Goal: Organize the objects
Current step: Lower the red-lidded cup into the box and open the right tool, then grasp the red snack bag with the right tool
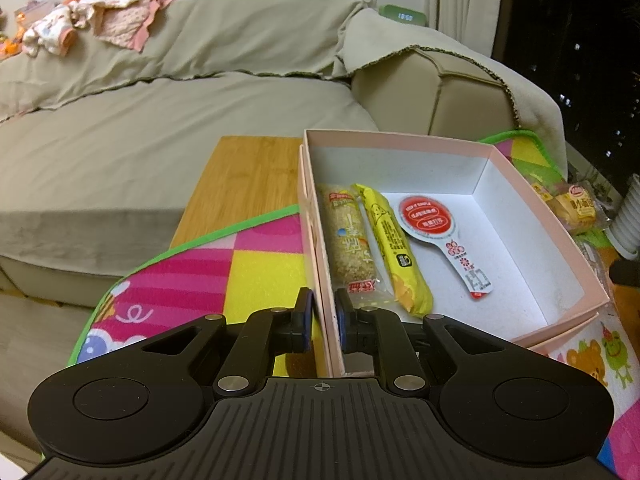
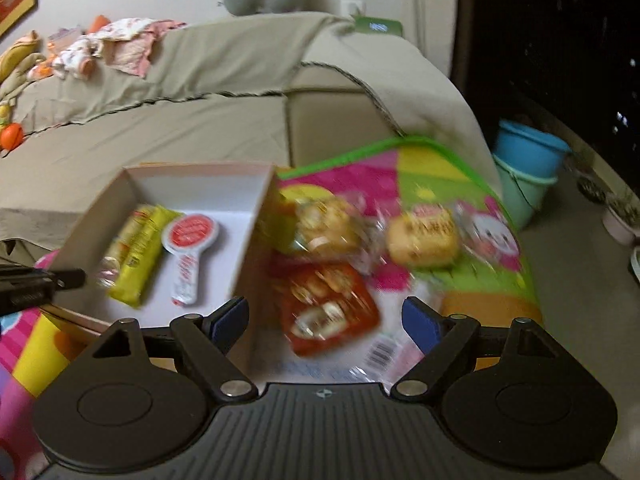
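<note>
Partly done, judging by the contents: three items already inside the pink box [image 1: 500, 152] — a grain bar [image 1: 352, 240], a yellow packet [image 1: 400, 256] and a red spoon-shaped sachet [image 1: 436, 232]. Left gripper [image 1: 325, 320] clenched on the box's near wall, steadying it on the colourful mat [image 1: 248, 264]. Right gripper [image 2: 324, 320] spread wide, empty, above a red snack packet [image 2: 332, 308] just outside the box. Still left outside: that packet, two wrapped buns [image 2: 424, 240], a flat barcoded pack [image 2: 380, 356].
</note>
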Available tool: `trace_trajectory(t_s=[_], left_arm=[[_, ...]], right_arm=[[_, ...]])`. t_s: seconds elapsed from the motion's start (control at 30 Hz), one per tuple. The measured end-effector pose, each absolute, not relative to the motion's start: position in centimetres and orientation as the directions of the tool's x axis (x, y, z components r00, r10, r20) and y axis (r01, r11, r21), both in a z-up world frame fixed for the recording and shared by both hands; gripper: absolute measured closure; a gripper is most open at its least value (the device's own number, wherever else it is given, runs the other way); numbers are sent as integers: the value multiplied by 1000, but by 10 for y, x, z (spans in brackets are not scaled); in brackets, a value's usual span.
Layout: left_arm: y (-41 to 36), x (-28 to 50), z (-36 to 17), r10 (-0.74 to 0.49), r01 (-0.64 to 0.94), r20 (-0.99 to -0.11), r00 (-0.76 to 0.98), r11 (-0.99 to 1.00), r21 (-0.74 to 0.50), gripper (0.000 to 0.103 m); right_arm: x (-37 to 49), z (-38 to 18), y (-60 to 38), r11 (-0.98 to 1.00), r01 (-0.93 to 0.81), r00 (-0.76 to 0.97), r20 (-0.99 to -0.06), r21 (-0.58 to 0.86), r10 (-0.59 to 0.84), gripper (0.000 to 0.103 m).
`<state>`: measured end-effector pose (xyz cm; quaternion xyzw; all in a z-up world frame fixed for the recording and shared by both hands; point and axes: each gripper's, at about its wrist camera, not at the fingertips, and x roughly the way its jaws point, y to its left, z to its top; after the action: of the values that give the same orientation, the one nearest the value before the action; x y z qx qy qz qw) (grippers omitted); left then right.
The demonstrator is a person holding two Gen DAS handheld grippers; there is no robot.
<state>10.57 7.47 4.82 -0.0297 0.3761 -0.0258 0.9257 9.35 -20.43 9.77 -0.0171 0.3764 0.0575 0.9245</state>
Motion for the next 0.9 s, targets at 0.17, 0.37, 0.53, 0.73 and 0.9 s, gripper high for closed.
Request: trace_trajectory(t_s=[0.17, 0.37, 0.53, 0.73, 0.9], left_arm=[[74, 106, 49, -68, 25, -695, 716, 997, -72, 89], [74, 106, 49, -69, 26, -695, 716, 997, -72, 89], [74, 104, 48, -72, 28, -693, 717, 997, -75, 89], [74, 103, 48, -74, 30, -692, 718, 997, -76, 89], [75, 102, 48, -78, 35, -693, 717, 996, -76, 89]], right_arm=[[91, 85, -218, 995, -98, 701, -708, 22, 85, 19], [92, 75, -228, 995, -83, 688, -720, 49, 93, 19], [91, 68, -234, 991, -97, 678, -724, 87, 130, 19], [105, 59, -231, 993, -88, 678, -725, 77, 116, 19], [128, 56, -222, 992, -122, 697, -708, 44, 117, 19]])
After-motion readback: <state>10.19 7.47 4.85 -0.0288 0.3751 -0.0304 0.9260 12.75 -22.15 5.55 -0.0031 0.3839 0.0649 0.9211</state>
